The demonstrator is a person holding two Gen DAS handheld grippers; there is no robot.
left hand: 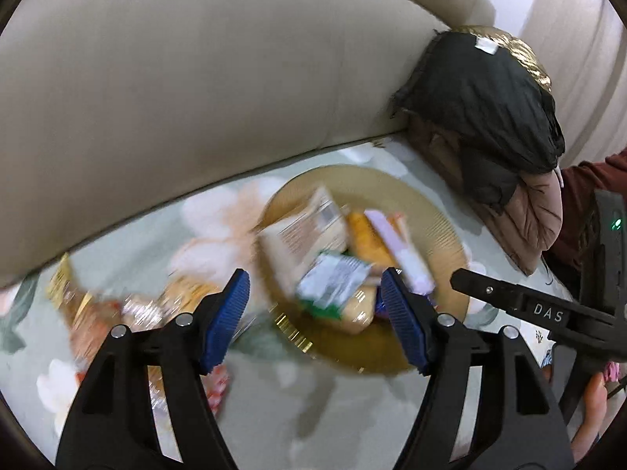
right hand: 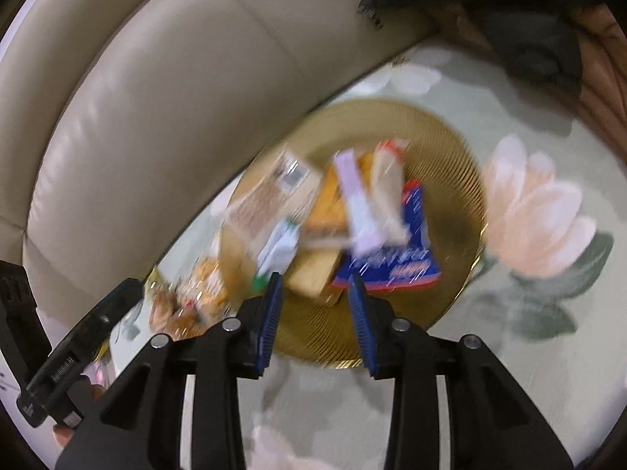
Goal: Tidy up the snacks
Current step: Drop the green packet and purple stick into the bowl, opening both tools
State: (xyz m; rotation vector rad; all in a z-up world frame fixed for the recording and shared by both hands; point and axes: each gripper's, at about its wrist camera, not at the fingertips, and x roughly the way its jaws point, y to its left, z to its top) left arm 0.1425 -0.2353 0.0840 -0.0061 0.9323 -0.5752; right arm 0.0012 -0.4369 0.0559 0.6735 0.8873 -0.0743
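A round gold plate (left hand: 439, 211) (right hand: 454, 180) lies on a floral cloth and holds several snack packets. Among them are a beige packet with a printed label (left hand: 301, 231) (right hand: 270, 192), a green and white packet (left hand: 333, 282), a pale lilac bar (left hand: 395, 246) (right hand: 356, 203) and a blue and red packet (right hand: 395, 262). My left gripper (left hand: 315, 286) hovers open just in front of the plate, nothing between its blue pads. My right gripper (right hand: 315, 288) is open too, over the plate's near edge. Both views are blurred by motion.
Several loose snack packets (left hand: 117, 305) (right hand: 192, 297) lie on the cloth left of the plate. A cream leather sofa back (left hand: 196, 78) (right hand: 137, 98) rises behind. Dark and brown jackets (left hand: 486, 117) (right hand: 548, 31) are piled at the right. The other gripper (left hand: 548, 313) shows at the right edge.
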